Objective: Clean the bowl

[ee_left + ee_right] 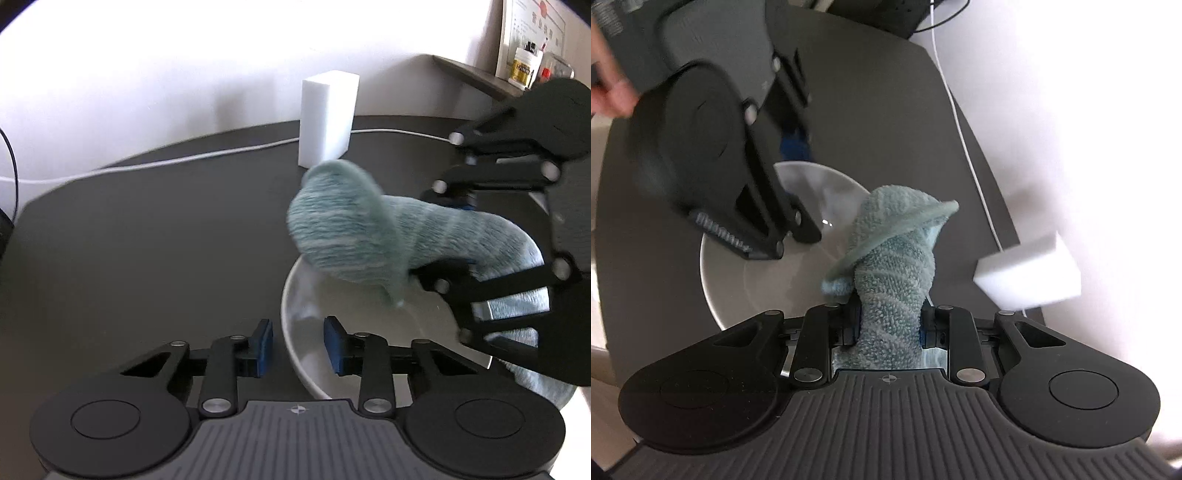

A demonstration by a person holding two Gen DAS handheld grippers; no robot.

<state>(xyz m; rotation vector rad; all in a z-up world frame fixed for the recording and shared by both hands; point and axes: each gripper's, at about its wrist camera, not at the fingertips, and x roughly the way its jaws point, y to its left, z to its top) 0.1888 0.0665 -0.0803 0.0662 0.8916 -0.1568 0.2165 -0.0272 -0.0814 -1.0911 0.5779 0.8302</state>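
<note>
A white bowl (306, 354) sits on the dark table; it also shows in the right wrist view (738, 280). My left gripper (298, 345) is open, its blue pads (264, 347) straddling the bowl's near-left rim without touching. My right gripper (889, 325) is shut on a teal terry cloth (890, 280), which sticks out forward over the bowl. In the left wrist view the cloth (343, 229) hangs over the bowl's far side, held by the right gripper (454, 236) coming in from the right.
A white foam block (327, 118) stands upright behind the bowl, also in the right wrist view (1030, 275). A white cable (184, 158) runs across the table's back. A shelf with small jars (522, 66) is at the far right.
</note>
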